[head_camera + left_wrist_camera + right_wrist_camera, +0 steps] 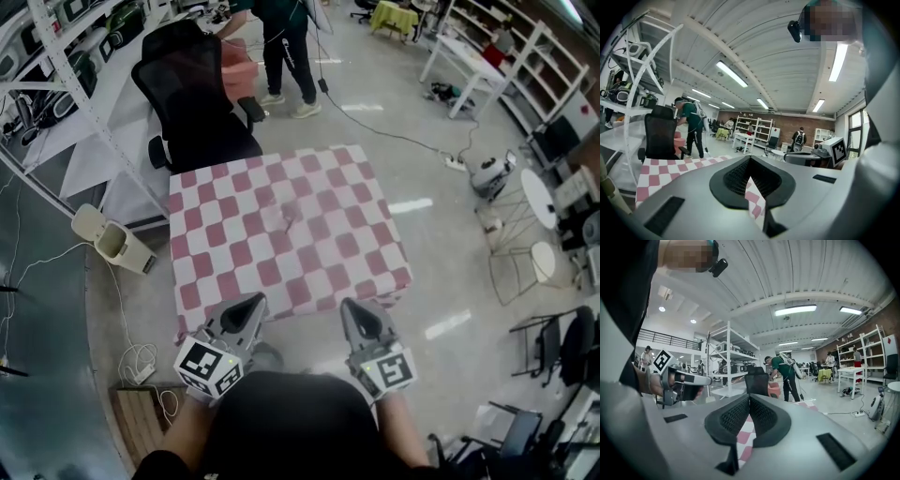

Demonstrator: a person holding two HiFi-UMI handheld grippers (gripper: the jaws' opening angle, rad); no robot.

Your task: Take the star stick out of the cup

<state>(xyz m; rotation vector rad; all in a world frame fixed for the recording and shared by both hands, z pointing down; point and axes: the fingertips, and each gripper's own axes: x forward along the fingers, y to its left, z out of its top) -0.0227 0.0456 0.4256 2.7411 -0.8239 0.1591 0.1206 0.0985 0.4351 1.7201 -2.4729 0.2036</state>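
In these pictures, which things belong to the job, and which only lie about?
For the job: pink-and-white chequered table; small pale object at its middle, too blurred to name; left gripper and right gripper, both shut and empty.
Lying about: black office chair; beige plastic bin on the floor.

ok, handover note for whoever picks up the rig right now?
Left gripper: shut, empty, at the near edge of the checked table.
Right gripper: shut, empty, level with the left.
Job's things: only a small pale thing shows at the middle of the cloth, too blurred to say what it is.
Done: nothing is gripped.
Left: all of it, which means reach in, grip and lift out.
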